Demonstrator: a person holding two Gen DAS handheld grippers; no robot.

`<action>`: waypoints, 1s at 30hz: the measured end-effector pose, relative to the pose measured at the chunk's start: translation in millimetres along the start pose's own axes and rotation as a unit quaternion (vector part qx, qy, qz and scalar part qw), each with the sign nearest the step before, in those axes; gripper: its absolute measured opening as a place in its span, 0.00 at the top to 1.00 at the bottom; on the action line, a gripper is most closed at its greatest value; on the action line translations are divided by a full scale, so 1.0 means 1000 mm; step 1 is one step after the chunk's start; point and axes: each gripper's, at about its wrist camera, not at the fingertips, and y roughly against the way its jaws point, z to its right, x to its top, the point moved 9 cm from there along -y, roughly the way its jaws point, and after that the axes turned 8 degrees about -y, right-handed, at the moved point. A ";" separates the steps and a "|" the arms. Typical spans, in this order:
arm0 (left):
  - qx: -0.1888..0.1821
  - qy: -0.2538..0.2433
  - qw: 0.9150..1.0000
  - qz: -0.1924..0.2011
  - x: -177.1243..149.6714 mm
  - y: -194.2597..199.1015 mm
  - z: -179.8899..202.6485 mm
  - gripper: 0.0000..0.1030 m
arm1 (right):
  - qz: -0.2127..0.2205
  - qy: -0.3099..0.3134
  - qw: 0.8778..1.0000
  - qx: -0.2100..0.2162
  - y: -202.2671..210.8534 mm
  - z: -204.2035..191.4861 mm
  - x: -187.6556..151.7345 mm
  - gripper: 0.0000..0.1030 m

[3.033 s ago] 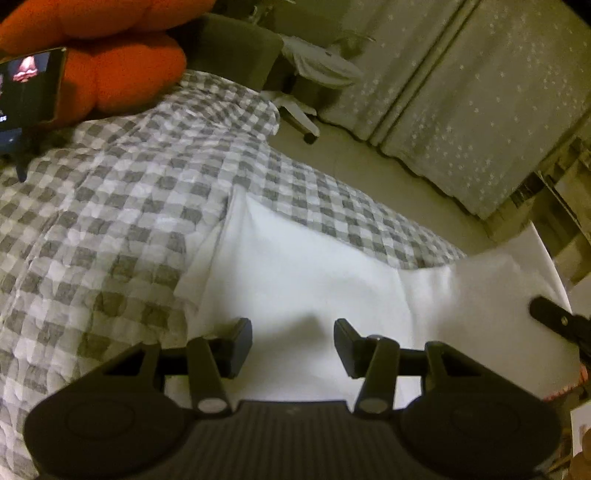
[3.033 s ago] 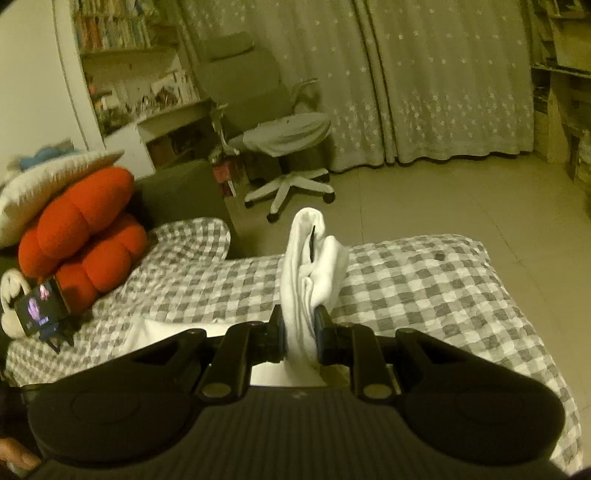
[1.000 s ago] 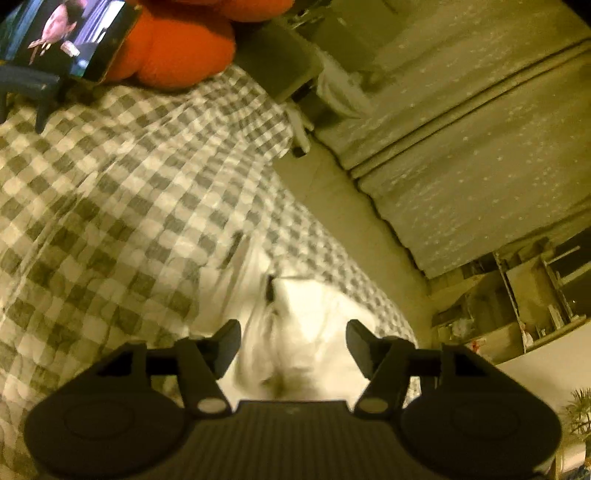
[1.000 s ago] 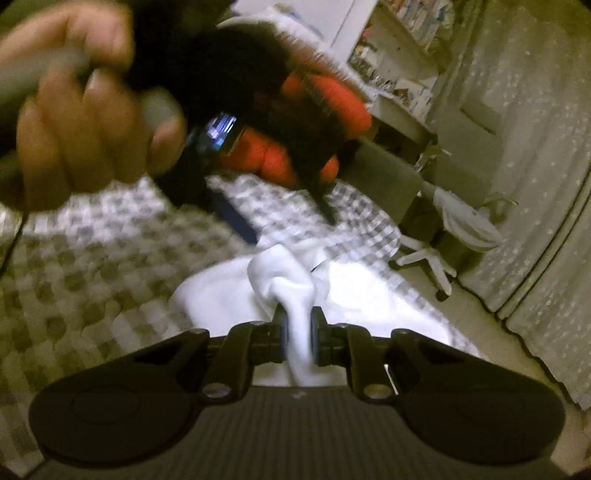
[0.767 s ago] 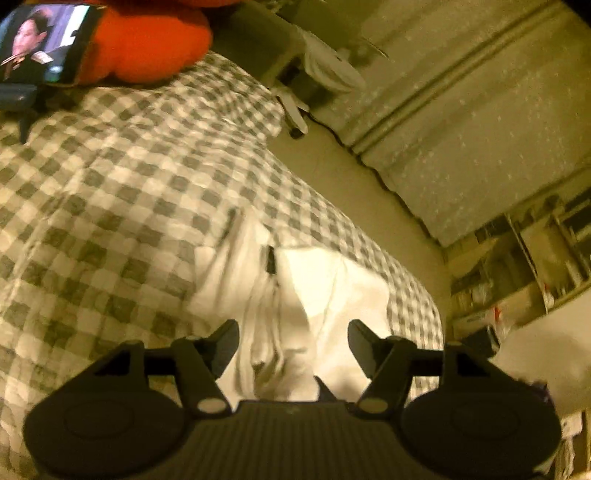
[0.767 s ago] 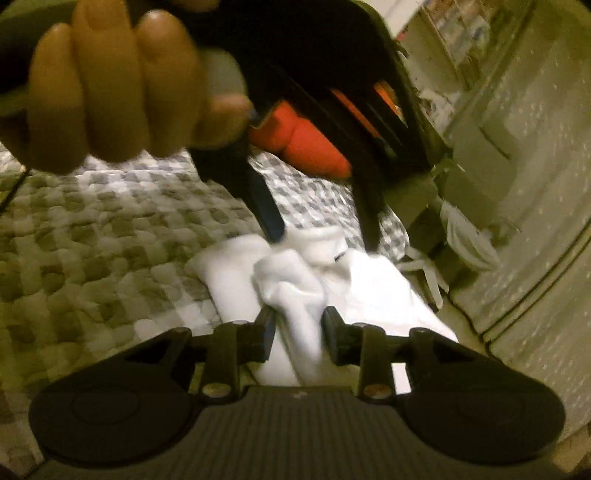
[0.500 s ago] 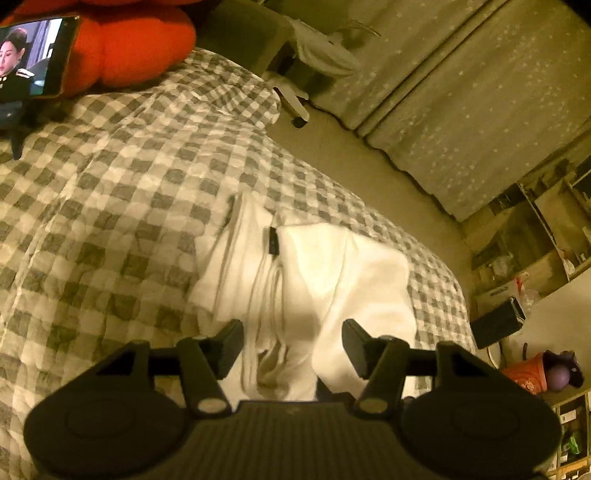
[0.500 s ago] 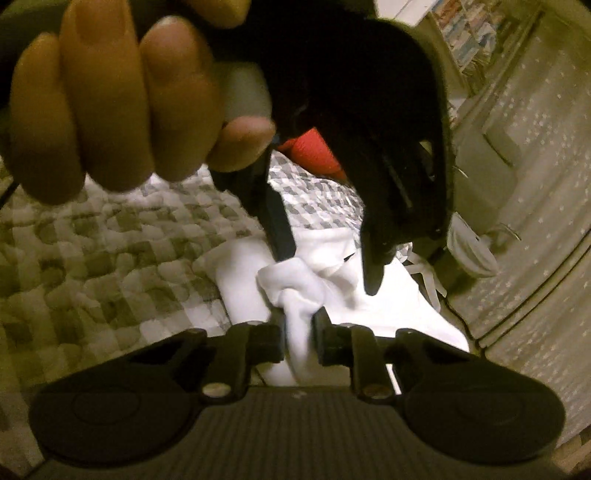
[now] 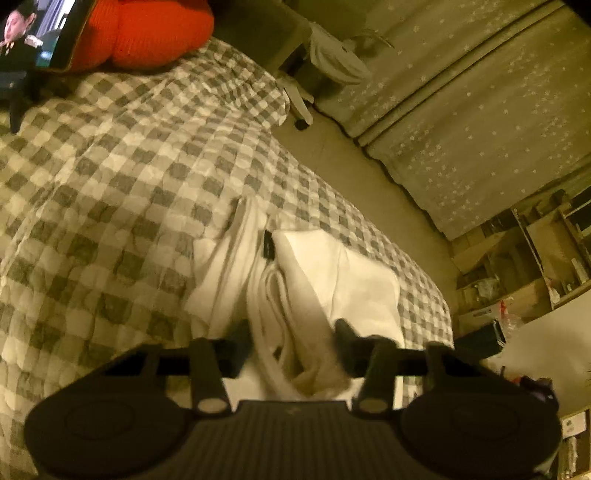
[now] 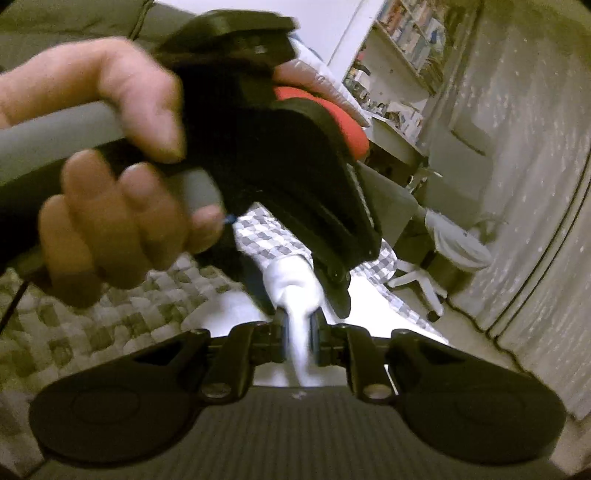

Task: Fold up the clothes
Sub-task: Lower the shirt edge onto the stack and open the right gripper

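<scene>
A white garment lies bunched in loose folds on the grey-and-white checked bed cover. My left gripper sits low over its near end. Its jaws are closing, and a thick fold of the cloth fills the gap and touches both fingers. In the right wrist view my right gripper is shut on a narrow ridge of the same garment. Just beyond it, the left gripper, held by a hand, straddles that ridge and hides much of the bed.
A red cushion and a lit screen on a stand sit at the bed's far end. Beyond the bed edge are bare floor, an office chair, star-patterned curtains and cluttered shelves.
The left gripper's jaws have narrowed onto the bunched fold and it has sunk closer to the cloth. The right gripper has kept its grip on the white ridge.
</scene>
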 end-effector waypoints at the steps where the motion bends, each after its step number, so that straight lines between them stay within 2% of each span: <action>1: 0.003 -0.009 1.000 0.002 0.001 0.000 0.002 0.71 | -0.001 0.002 1.000 0.000 -0.005 0.002 -0.001 0.85; 3: 0.008 -0.028 1.000 0.006 0.004 0.000 0.006 0.78 | 0.001 0.005 1.000 -0.001 -0.009 0.003 -0.002 0.85; 9: 0.034 -0.066 0.997 0.025 0.009 0.010 0.001 0.81 | 0.011 0.023 1.000 0.002 -0.010 -0.005 -0.003 0.85; 17: 0.037 -0.051 0.998 0.016 0.006 0.013 -0.012 0.81 | 0.003 0.049 0.999 0.011 -0.019 -0.009 -0.011 0.85; 22: 0.015 -0.008 1.000 0.012 0.010 0.015 -0.022 0.76 | -0.009 0.082 0.996 0.021 -0.019 -0.012 -0.020 0.85; 26: 0.018 -0.017 0.999 0.026 0.016 0.016 -0.021 0.75 | -0.008 0.106 0.994 0.024 -0.017 -0.015 -0.025 0.85; 30: 0.035 -0.061 0.997 0.024 0.015 0.007 -0.011 0.75 | -0.002 0.109 0.994 0.016 -0.010 -0.023 -0.029 0.85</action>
